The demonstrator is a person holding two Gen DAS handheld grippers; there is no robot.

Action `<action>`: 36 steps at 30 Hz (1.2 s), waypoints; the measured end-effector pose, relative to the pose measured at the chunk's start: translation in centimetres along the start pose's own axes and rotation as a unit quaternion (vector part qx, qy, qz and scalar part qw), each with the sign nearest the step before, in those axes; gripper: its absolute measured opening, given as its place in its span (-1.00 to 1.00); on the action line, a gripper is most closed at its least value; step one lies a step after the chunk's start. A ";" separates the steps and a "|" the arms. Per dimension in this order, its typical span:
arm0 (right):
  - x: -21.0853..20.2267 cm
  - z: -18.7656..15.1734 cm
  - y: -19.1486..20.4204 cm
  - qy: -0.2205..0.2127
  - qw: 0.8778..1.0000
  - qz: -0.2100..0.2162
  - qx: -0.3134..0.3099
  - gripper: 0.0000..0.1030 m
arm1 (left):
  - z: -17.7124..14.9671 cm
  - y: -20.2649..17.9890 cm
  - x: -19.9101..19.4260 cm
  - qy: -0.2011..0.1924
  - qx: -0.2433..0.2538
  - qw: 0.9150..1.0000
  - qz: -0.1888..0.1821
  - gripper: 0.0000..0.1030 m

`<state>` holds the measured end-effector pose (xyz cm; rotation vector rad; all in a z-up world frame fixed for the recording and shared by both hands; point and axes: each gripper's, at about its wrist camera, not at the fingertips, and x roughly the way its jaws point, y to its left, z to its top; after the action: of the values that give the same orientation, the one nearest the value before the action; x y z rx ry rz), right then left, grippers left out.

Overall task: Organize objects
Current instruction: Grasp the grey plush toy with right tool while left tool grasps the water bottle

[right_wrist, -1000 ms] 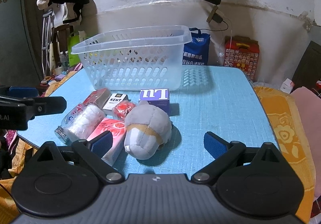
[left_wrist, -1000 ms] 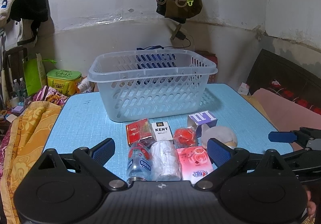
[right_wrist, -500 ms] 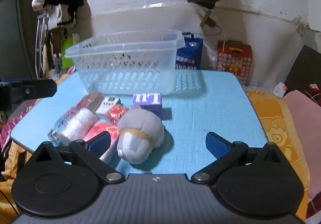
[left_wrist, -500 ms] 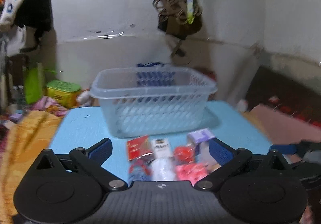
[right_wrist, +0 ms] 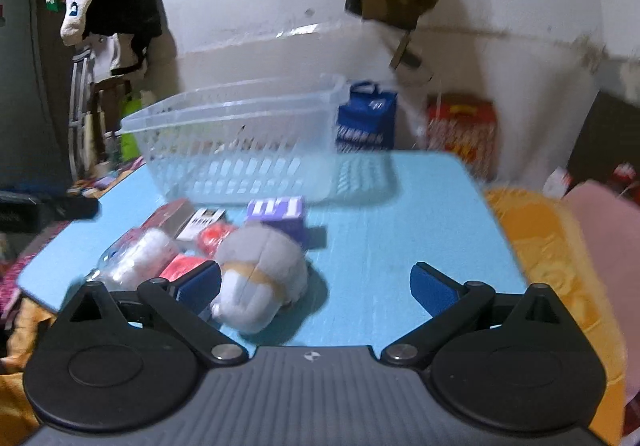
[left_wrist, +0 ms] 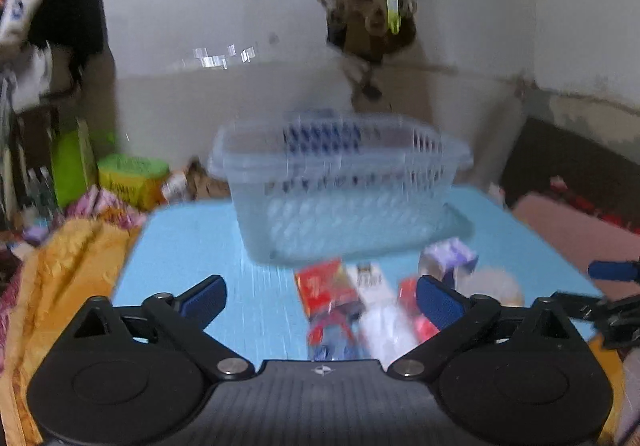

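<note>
Both views smeared w/ blur, so details are soft. One clear plastic basket (right_wrist: 240, 150), slotted walls, rectangular w/ a rolled rim, sits at the far middle of the blue table (right_wrist: 400, 230) — everything else reads off it.

Just in front of the basket: one purple box (right_wrist: 276, 212), one white carton (right_wrist: 206, 222) and one flat red pack (right_wrist: 170, 214), in a rough row. Nearer the camera from those, one small red crinkly item (right_wrist: 212, 240), one clear bottle (right_wrist: 132, 262) lying on its side (something white inside), one pink pack (right_wrist: 180, 268) partly hidden. Nearest of all, one grey-and-white plush toy (right_wrist: 260, 278), soft and rounded, w/ a tan band.

Right gripper (right_wrist: 316, 286) hangs over the table's near edge, fingers wide apart, nothing between them; the left blue pad sits just beside the plush.

Left gripper (left_wrist: 320, 296), seen from its own cam, is likewise spread and holding nothing, w/ the red pack (left_wrist: 324, 284) and bottle (left_wrist: 332, 334) between its pads in the frame, in front of the basket (left_wrist: 340, 190).
</note>
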<state>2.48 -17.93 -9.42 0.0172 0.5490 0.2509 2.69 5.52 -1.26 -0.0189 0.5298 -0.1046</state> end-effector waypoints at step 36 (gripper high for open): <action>5.2 -0.1 2.4 0.073 0.997 -0.001 0.030 0.62 | -3.3 1.0 5.0 0.109 -0.015 0.994 0.002 0.42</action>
<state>6.14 -14.32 -12.00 0.0571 0.7012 0.2353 5.45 6.06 -6.69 -0.0363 0.7500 -0.0953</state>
